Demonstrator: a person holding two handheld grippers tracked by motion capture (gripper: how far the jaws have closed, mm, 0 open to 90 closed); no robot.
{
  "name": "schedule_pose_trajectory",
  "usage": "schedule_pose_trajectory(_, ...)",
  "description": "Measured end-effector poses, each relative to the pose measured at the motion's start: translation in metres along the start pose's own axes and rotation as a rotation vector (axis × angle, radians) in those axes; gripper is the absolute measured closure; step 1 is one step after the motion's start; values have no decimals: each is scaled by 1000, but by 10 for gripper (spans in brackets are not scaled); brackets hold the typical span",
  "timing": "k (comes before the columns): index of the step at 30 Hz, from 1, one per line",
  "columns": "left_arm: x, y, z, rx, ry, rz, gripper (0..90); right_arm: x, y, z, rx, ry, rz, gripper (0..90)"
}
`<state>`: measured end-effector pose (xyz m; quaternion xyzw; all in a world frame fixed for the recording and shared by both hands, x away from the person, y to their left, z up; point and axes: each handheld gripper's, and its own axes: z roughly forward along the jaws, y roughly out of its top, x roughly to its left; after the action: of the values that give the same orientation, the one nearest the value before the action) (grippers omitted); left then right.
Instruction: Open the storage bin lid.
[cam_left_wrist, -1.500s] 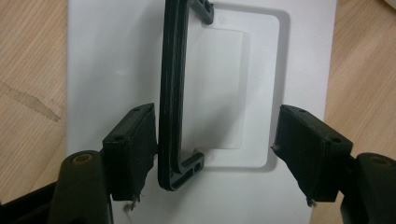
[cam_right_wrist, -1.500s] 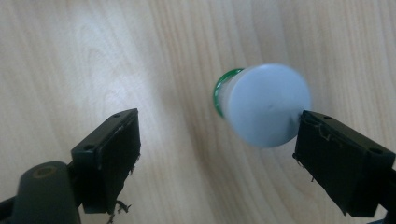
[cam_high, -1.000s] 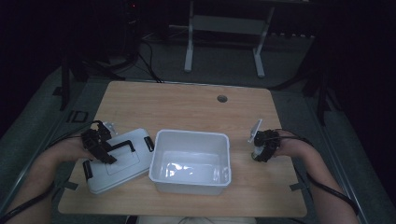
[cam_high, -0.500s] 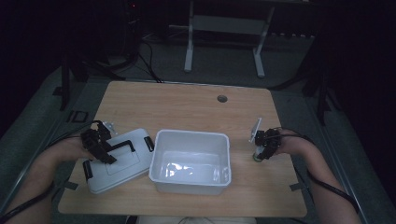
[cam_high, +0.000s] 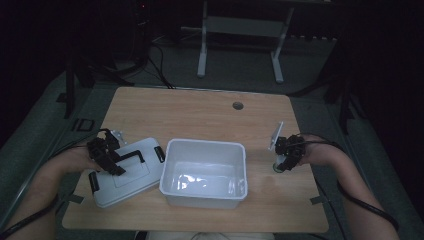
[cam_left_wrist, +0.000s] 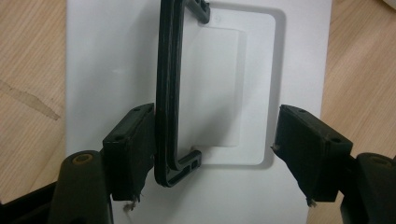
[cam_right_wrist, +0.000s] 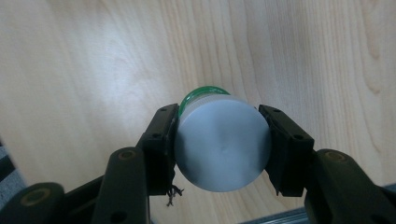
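Two hand-held grippers: my right hand-held gripper (cam_right_wrist: 219, 144) clamps a grey-capped green jar (cam_right_wrist: 223, 148), no label readable; my left hand-held gripper (cam_left_wrist: 212, 149) hangs released over the lid's black handle (cam_left_wrist: 169, 93).

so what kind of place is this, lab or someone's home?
Most likely a lab or recording workspace, not a home: a bare wooden table with a cable hole, a dark room with metal stand legs and cables on the floor behind it.
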<state>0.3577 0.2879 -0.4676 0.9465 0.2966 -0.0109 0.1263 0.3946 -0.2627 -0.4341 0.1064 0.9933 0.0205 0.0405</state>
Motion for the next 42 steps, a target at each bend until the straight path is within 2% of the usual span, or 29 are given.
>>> schedule_pose_trajectory(10,-2,2,-7,9,16,8,300,23,8,-42,-6,4,-21,501)
schedule_pose_trajectory(13,-3,3,-8,12,18,10,300,29,12,-55,-35,18,-31,502)
schedule_pose_trajectory(17,-3,3,-10,14,18,10,300,41,20,-73,-57,7,-88,502)
schedule_pose_trajectory(20,-4,4,-10,12,15,11,300,47,27,-83,-58,5,-109,502)
schedule_pose_trajectory(30,-5,4,-10,8,17,17,300,58,50,-104,-67,23,-153,502)
schedule_pose_trajectory(33,-5,5,-10,6,24,19,300,63,61,-113,-89,21,-181,502)
schedule_pose_trajectory(40,-5,6,-9,10,21,24,300,72,83,-116,-105,35,-230,502)
schedule_pose_trajectory(42,-5,6,-9,-2,12,18,300,74,88,-114,-101,37,-235,502)
